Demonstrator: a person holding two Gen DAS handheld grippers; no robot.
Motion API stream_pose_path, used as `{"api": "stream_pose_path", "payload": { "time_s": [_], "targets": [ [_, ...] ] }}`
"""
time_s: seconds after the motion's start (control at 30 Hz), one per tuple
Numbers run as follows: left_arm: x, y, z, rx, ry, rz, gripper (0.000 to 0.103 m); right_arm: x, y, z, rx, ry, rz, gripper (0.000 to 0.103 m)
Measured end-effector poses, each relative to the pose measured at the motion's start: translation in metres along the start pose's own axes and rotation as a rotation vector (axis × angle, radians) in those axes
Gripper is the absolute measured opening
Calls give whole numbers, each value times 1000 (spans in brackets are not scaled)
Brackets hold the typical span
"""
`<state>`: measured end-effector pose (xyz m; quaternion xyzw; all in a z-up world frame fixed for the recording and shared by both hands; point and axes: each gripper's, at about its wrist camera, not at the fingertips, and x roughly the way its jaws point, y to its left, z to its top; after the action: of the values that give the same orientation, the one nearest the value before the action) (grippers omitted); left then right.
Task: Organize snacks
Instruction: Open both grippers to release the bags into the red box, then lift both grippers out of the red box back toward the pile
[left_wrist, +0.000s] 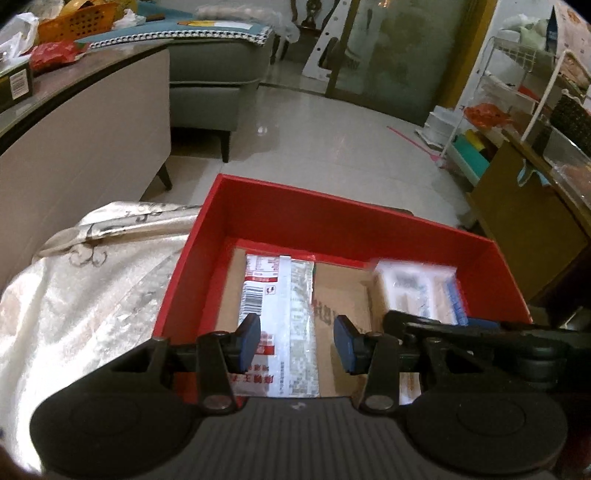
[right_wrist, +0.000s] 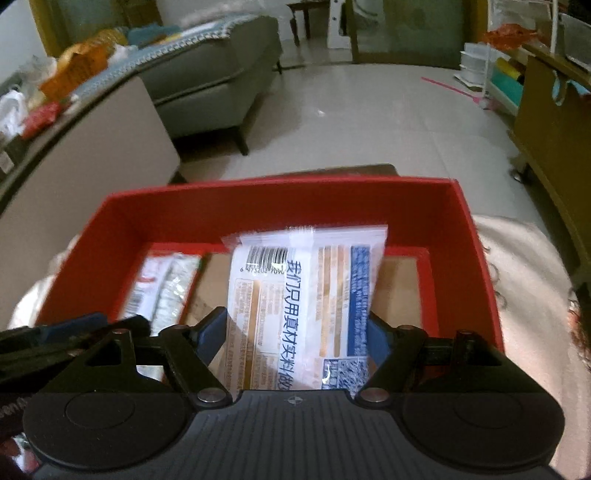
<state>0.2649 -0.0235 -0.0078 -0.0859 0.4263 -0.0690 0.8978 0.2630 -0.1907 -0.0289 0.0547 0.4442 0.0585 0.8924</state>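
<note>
White snack packet (right_wrist: 299, 306) stands clamped in the right gripper (right_wrist: 297, 332) (jaws wide), over the red box (right_wrist: 122, 229).

Dim, cool indoor light filled both wrist views, with a pale glare spot on the glossy tiled floor (left_wrist: 263, 130). Fisheye distortion bent the room's lines and darkened the corners into a black vignette. Motion blur softened the print on the white-and-blue snack packet (right_wrist: 306, 306), and the red box (left_wrist: 343, 225) kept its colour but lost sharpness at its rim. Background furniture looked hazy.
</note>
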Motion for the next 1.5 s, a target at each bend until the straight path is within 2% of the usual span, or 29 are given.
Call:
{"api": "stream_pose_path", "payload": {
  "time_s": [0.1,0.43,0.77,0.9,1.2,1.5],
  "targets": [
    [-6,0,1,-8,1,-3,38,-4,0,-1,-4,5,-2,84],
    [-41,3,1,-20,-21,-23,40,-41,1,10,-18,-65,-13,86],
    [-89,28,-21,-34,-19,-13,45,-91,16,6,-70,-110,-6,91],
    [-95,34,-26,-57,-20,-22,45,-110,23,6,-72,-177,6,91],
    [-116,31,-12,-77,-125,-82,45,-140,16,14,-41,-288,3,92],
    [-129,21,-3,-67,-209,-127,46,-174,6,22,-10,-426,54,93]
  ]
}}
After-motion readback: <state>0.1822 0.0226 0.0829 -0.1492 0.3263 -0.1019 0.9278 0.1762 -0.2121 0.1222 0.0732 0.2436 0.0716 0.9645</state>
